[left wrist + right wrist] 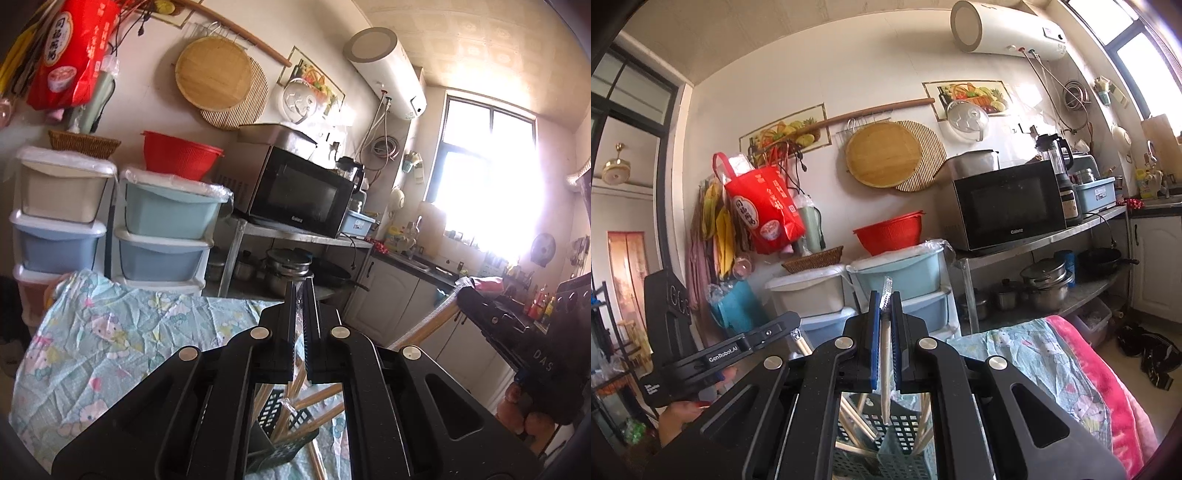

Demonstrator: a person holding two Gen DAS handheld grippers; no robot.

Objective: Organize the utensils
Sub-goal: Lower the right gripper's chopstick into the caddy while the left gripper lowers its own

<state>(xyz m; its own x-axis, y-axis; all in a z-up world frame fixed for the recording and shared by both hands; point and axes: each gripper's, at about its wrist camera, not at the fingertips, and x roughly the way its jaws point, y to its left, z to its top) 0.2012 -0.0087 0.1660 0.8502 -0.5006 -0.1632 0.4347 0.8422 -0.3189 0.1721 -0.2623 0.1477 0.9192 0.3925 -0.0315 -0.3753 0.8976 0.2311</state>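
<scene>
Two grippers are in my hands, and both are clenched on wrapped chopsticks. My right gripper (885,306) has its blue-lined fingers (874,332) pinched tight on a single pair of chopsticks (885,369) in a clear plastic sleeve; the pair stands nearly upright, the crinkled top of the sleeve poking above the fingertips and the pale wooden end hanging down over the black slotted basket (905,432). In that basket I can see several more wooden chopsticks (857,421) leaning at angles against its grid walls. My left gripper (303,291) is closed just as tightly; between its fingers a thin strip of clear wrapper shows, and below them a wooden stick (297,380) runs down toward the same dark basket (284,417), where further sticks lie crossed. From the left wrist camera my right gripper shows at the right edge with its wrapped chopsticks slanting out of it, and from the right wrist camera my left gripper sits at the lower left, my hand (681,410) under it. The basket rests on a bed covered with a pale blue cartoon-print sheet (110,343), with a pink blanket (1108,373) along its far side in the right view. Beyond the bed stand stacked plastic drawers (159,236), a red colander (177,157) on top of them, and a black microwave (299,192) on a metal shelf with pots underneath.
</scene>
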